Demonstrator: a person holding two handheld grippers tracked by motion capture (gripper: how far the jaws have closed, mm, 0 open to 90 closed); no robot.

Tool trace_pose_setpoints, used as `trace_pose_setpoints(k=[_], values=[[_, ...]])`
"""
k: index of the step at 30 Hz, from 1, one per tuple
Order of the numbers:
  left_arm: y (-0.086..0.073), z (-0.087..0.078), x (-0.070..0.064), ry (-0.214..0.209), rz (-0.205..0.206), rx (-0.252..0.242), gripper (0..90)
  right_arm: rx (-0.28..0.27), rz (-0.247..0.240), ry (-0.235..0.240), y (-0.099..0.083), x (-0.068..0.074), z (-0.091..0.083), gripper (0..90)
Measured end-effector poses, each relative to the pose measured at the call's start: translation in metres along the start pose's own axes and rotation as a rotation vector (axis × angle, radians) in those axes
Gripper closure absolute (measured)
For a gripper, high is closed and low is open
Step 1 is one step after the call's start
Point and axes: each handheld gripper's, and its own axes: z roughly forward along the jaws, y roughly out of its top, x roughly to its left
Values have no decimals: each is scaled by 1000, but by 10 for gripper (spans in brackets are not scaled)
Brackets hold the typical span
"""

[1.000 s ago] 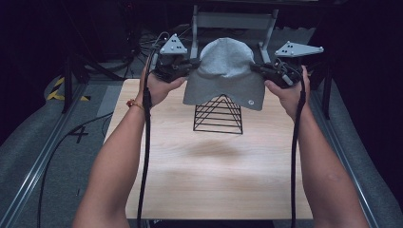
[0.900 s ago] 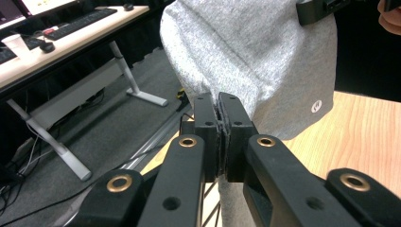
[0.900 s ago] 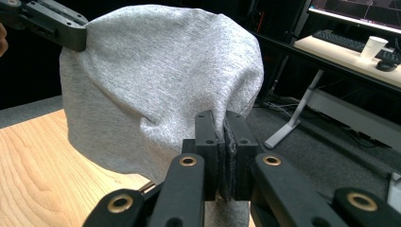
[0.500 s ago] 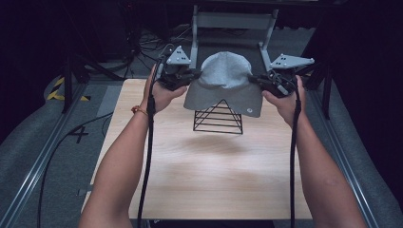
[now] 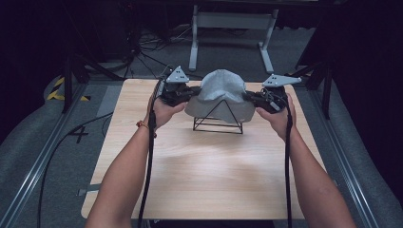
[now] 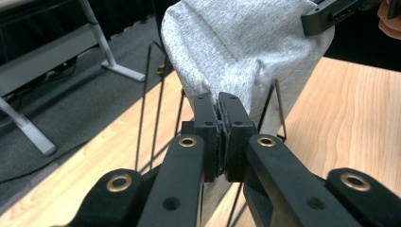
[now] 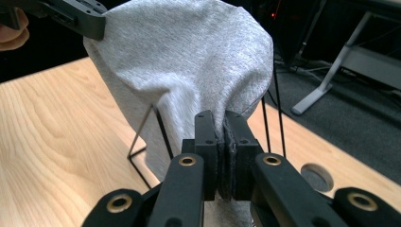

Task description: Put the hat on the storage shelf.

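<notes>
The grey hat is soft knit cloth, light and limp, so it likely has no shape of its own and sags wherever nothing props it up. It should stretch a little and cling rather than slide, and rough tugging could snag it on the wire. The best hold is at the lower edge, one pinch on each side, which is where it is held.

The left gripper has its jaws closed on the hat's edge on one side, a fold of cloth squeezed between the pads. The right gripper is clamped the same way on the opposite edge, cloth caught between its pads.

The hat sits over the top of a black wire stand at the far middle of the wooden table, its crown draped on the peak and its edge hanging partway down (the stand's lower rods and base show below it). It is plain heathered grey with a rounded crown, and a small pale mark shows near its edge in the high view, too small to read.
</notes>
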Motion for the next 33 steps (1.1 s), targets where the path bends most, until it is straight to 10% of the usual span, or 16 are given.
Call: trace_pose_setpoints(k=[13, 22, 28, 33], values=[[-36, 13, -10, -23, -40, 5, 873, 30, 42, 13, -33, 3, 9, 855], [-25, -2, -17, -34, -5, -80, 870, -18, -8, 16, -22, 13, -4, 851], [-31, 6, -13, -19, -33, -45, 826, -5, -14, -6, -19, 13, 1, 847], [-46, 9, -9, -49, -59, -37, 626, -2, 28, -11, -27, 9, 3, 734]])
